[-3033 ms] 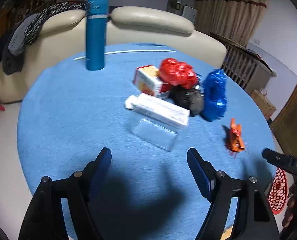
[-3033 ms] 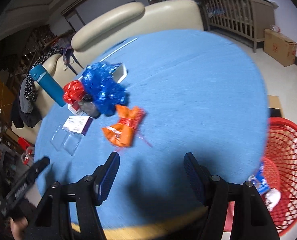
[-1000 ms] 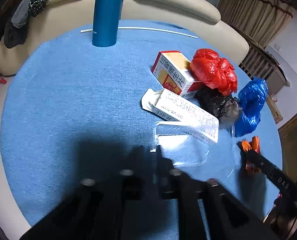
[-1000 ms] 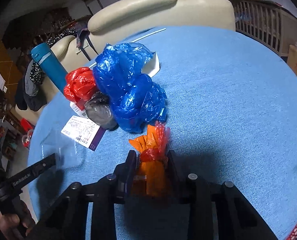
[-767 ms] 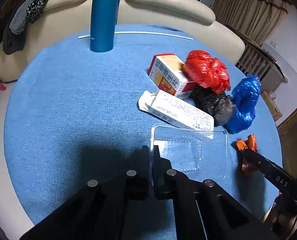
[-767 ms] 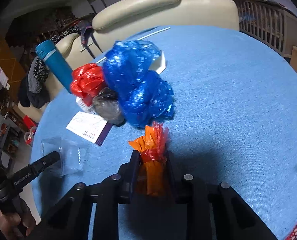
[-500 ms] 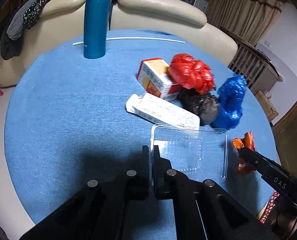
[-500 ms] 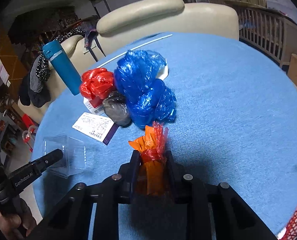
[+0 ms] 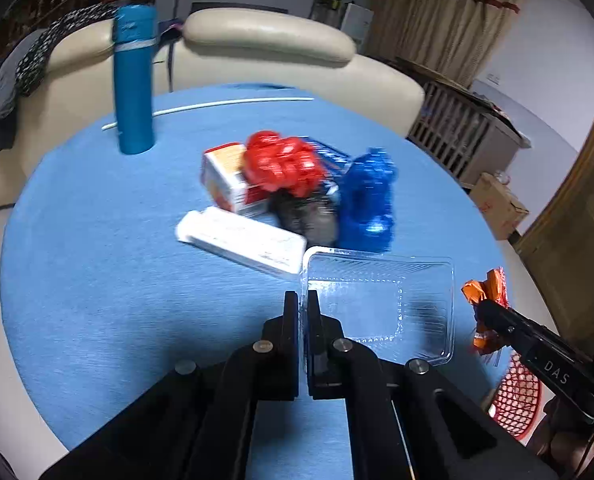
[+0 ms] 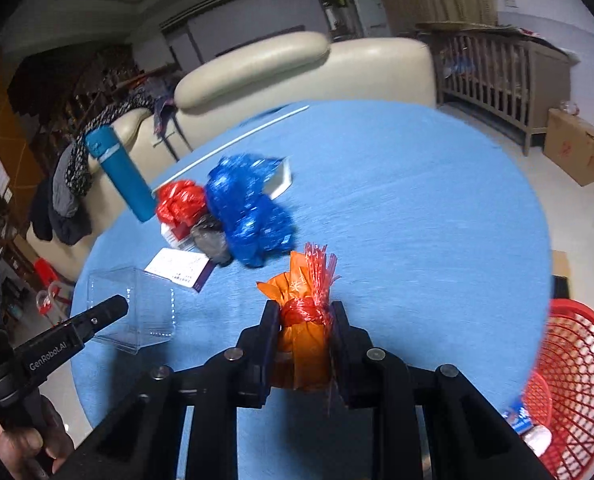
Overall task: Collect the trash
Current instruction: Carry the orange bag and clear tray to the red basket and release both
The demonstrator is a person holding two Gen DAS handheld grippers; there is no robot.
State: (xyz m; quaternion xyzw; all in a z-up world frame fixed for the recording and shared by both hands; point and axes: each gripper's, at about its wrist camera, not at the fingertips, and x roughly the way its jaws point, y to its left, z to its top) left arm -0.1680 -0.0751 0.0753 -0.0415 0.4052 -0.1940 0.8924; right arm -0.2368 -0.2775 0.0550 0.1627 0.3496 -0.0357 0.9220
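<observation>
We hold two pieces of trash at once, both lifted clear of the blue bench: our left claw is clenched on the thin rim of a clear plastic tray, and our right claw is clamped around the tied neck of an orange bag. We judge the tray to be very light, thin and springy, likely to flex or slip if pinched anywhere but its flat lip, so the edge is the sensible place to take it. The bag looks soft and crinkly, a small knotted bundle with a red mesh frill at the top; gripping it at the knot keeps it from squashing out. The tray is transparent and ribbed, with a shallow rectangular well. A red basket stands beside the bench on the right and seems the place for both. On the bench remain a blue bag, a red bag and a white carton
</observation>
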